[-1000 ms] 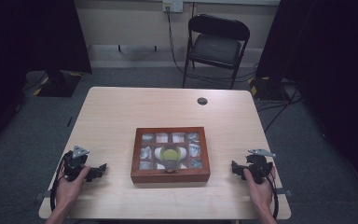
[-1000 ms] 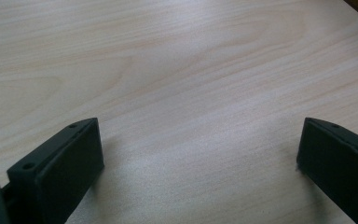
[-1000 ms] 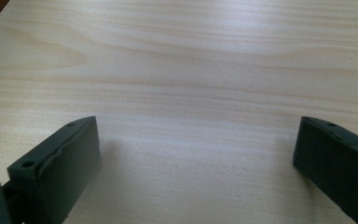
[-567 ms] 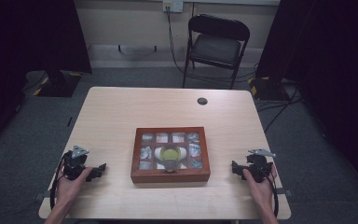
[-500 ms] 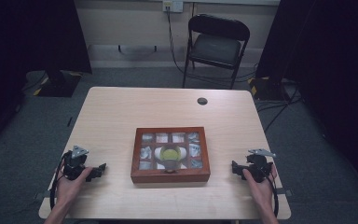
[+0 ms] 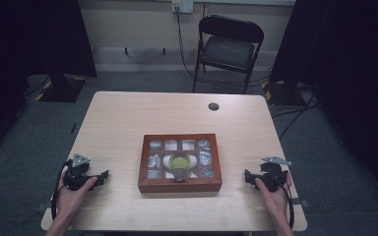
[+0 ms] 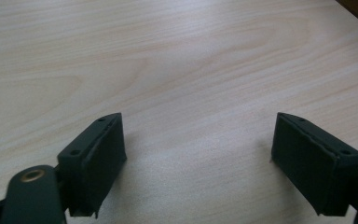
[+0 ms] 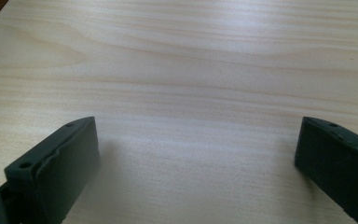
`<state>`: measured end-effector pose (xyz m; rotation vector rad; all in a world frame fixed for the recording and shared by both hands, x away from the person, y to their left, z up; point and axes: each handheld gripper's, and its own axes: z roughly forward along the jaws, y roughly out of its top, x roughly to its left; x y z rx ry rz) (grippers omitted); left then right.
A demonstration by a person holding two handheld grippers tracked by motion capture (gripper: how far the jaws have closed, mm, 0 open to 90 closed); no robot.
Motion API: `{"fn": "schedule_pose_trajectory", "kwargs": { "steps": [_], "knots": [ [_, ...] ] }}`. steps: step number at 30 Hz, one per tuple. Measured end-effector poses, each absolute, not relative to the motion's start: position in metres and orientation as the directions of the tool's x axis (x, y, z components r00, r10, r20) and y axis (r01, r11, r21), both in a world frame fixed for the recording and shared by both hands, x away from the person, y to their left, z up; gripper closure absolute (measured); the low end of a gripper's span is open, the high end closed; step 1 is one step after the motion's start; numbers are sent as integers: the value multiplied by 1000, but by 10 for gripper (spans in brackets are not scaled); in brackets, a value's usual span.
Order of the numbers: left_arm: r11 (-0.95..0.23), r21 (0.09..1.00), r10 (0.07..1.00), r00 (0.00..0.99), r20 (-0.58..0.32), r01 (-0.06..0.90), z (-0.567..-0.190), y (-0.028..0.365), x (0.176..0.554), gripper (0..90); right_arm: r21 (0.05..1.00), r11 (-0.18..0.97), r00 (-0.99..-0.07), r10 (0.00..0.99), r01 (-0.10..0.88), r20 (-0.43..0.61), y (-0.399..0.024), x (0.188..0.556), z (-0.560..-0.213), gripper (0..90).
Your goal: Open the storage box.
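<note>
Two grippers rest low in the frame, the left gripper (image 6: 102,175) at lower left, its jaws spread over bare table (image 6: 128,118) though just closing a little. The right gripper (image 6: 247,176) at lower right gapes wide, empty. Between them, at centre, sits the wooden box (image 6: 179,184).

The light wood-grain desk (image 6: 128,118) lies bare across its whole far half, apart from a small dark round disc (image 6: 213,106) near the far edge. The single obstacle of any height is the shallow brown wooden box with a glass-paned compartment lid (image 6: 179,184), standing at the middle of the near half. Open desk strips run on both sides of it. The left claw (image 6: 101,175) and right claw (image 6: 247,175) sit in these strips, each well apart from the box walls. Bare wood lies ahead of both claws.
</note>
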<state>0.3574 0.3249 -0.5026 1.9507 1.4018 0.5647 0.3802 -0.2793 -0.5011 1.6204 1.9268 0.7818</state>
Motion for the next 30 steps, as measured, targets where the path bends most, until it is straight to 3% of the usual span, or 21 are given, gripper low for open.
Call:
{"fn": "schedule_pose_trajectory", "kwargs": {
  "steps": [4, 14, 15, 24, 30],
  "knots": [
    [-200, 725, 934, 352, -63, 659, -501, 324, 357, 212, 704, 162, -216, 976, 692, -12, -277, 380, -501, 0],
    [-221, 737, 920, 387, -60, 639, -492, 313, 354, 254, 704, 163, -218, 976, 691, -12, -277, 380, -501, 0],
    [-188, 743, 912, 396, -111, 642, -490, 311, 353, 255, 704, 164, -218, 976, 691, -13, -277, 380, -501, 0],
    [-283, 761, 888, 458, -22, 584, -479, 291, 347, 270, 704, 164, -218, 976, 691, -13, -277, 380, -501, 0],
    [-273, 763, 875, 482, -56, 586, -474, 288, 346, 321, 704, 164, -218, 976, 691, -13, -277, 380, -501, 0]
  ]
}}
